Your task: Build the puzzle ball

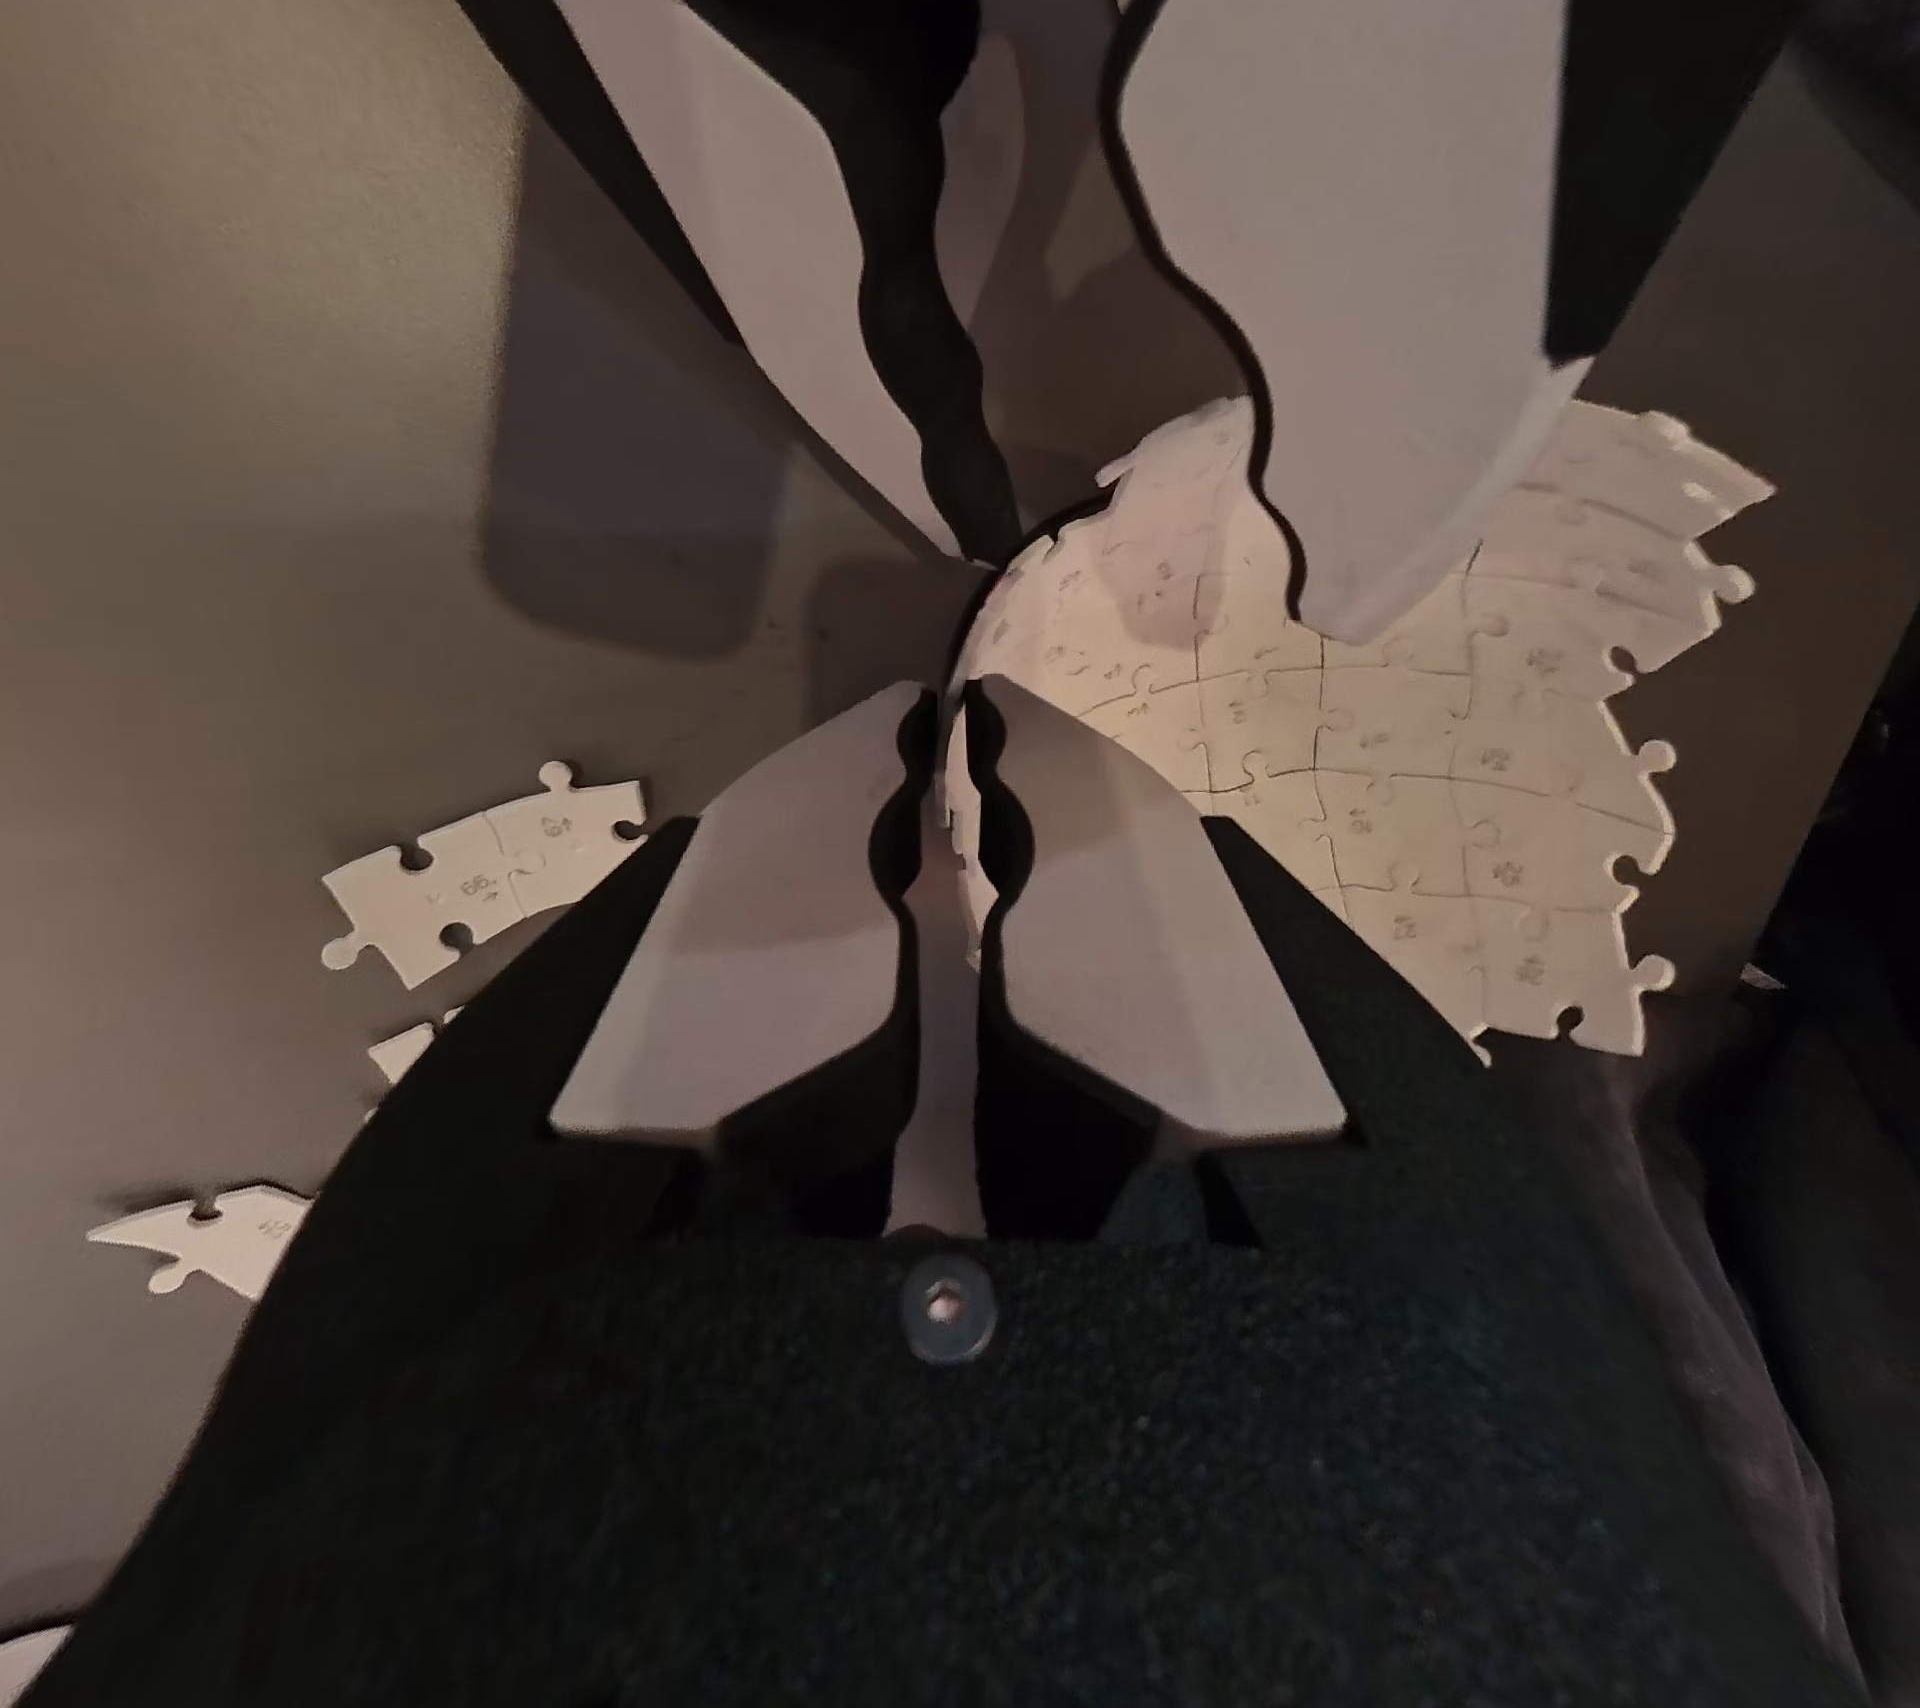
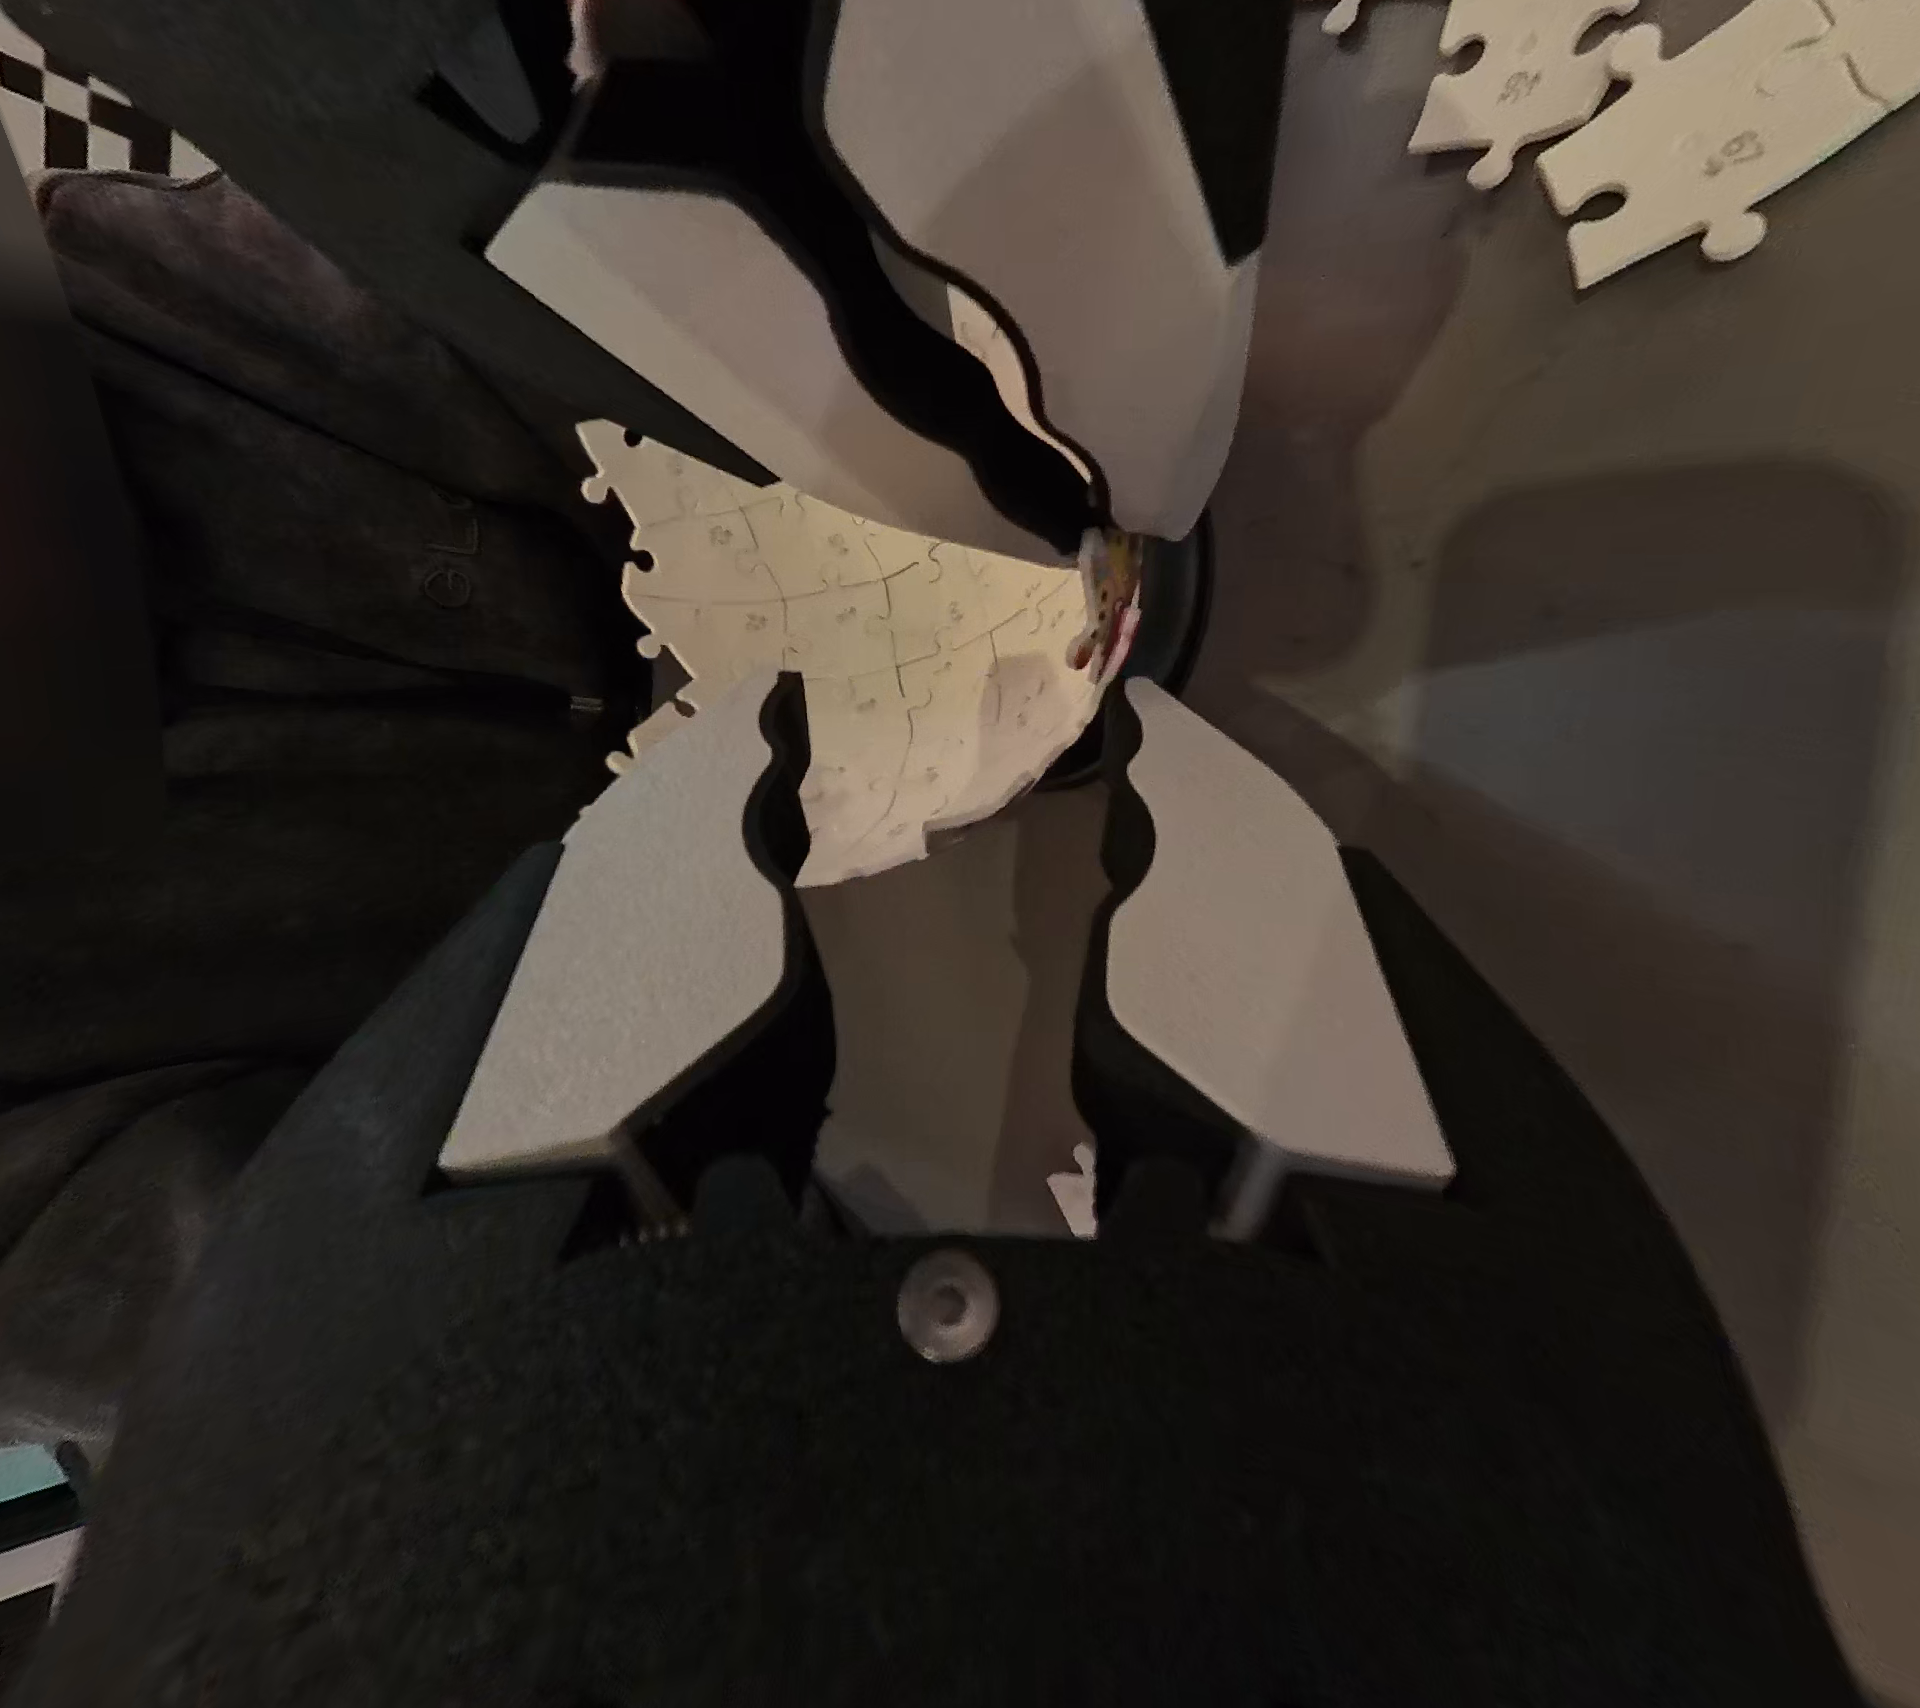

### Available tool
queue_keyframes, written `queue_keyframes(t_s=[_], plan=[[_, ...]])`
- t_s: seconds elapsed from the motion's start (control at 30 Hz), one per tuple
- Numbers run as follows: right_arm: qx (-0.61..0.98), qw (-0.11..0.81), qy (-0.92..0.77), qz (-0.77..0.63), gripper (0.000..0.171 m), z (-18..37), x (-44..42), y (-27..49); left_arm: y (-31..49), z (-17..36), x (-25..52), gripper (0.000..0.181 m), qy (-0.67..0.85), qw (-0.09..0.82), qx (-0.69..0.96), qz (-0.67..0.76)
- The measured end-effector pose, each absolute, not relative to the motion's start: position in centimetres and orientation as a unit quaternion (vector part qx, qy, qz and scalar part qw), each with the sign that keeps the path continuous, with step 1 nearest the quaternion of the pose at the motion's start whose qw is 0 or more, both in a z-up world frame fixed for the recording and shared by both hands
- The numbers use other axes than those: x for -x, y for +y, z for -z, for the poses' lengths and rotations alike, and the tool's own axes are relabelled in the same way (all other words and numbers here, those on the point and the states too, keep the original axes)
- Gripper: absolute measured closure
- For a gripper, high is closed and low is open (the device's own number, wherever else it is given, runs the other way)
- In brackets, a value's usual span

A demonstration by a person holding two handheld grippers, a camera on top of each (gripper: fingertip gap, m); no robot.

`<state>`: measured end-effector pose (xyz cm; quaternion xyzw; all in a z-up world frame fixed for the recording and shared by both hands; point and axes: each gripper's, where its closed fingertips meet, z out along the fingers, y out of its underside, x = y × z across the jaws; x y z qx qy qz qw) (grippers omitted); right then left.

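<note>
- Both views are dim and warm-toned, with deep blacks that swallow detail in the near foreground.
- The brightest spot is the curved inside of the puzzle ball shell (image 1: 1351, 775), lit yellowish-white.
- Soft-edged shadows of the tools fall on the grey table (image 1: 260, 411), on the far left in the left wrist view and on the right in the right wrist view.
- Wide-angle bending stretches the edges.
- Loose puzzle pieces (image 2: 1621, 48) look slightly soft, and close parts are blurred.
</note>
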<state>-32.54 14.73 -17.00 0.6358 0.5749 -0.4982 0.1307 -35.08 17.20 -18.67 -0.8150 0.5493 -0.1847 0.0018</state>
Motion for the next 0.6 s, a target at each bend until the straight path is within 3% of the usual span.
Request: queue_keyframes(t_s=[0.37, 0.6], plan=[[-0.646, 0.127, 0.568, 0.494, 0.124, 17.3, 32.6, 15.3, 17.0, 18.7, 35.3, 0.177, 0.546, -0.003, 0.815, 0.192], [-0.706, -0.003, 0.566, 0.427, 0.126, 16.0, 31.3, 19.2, 16.7, 18.5, 36.6, 0.178, 0.535, -0.017, 0.822, 0.193]])
